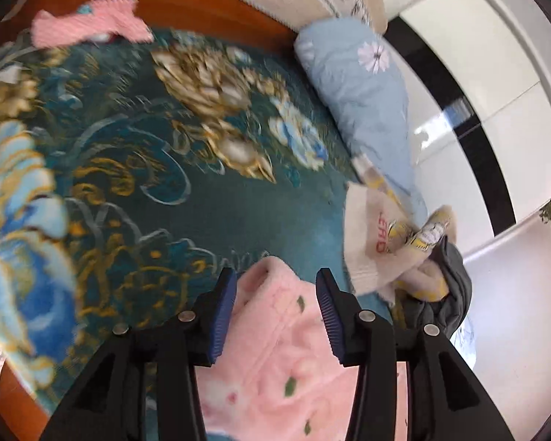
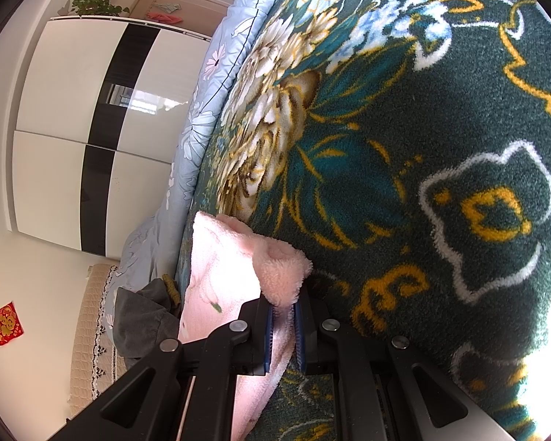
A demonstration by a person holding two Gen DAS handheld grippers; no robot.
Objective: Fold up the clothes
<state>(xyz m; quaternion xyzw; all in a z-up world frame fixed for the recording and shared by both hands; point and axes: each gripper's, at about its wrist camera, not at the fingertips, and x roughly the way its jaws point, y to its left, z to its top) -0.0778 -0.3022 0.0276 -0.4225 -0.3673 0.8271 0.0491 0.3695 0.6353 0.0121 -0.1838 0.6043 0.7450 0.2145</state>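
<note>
A pink fleece garment (image 1: 275, 349) with small green marks lies on the teal floral blanket (image 1: 202, 202). My left gripper (image 1: 275, 279) stands open astride a rounded fold of it, and its blue pads (image 1: 222, 316) do not press on the cloth. In the right wrist view the same pink garment (image 2: 216, 264) hangs over the blanket's edge. My right gripper (image 2: 283, 312) is shut on a fluffy edge of it. The blanket (image 2: 385, 183) fills the right of that view.
A cream garment with red lettering (image 1: 371, 235) and a dark grey garment (image 1: 452, 286) are bunched at the bed's right edge. A pale blue quilt (image 1: 367, 92) lies along that side. A pink knit piece (image 1: 88, 27) lies by the wooden headboard (image 1: 202, 3). A white and black wardrobe (image 2: 92, 128) stands beyond.
</note>
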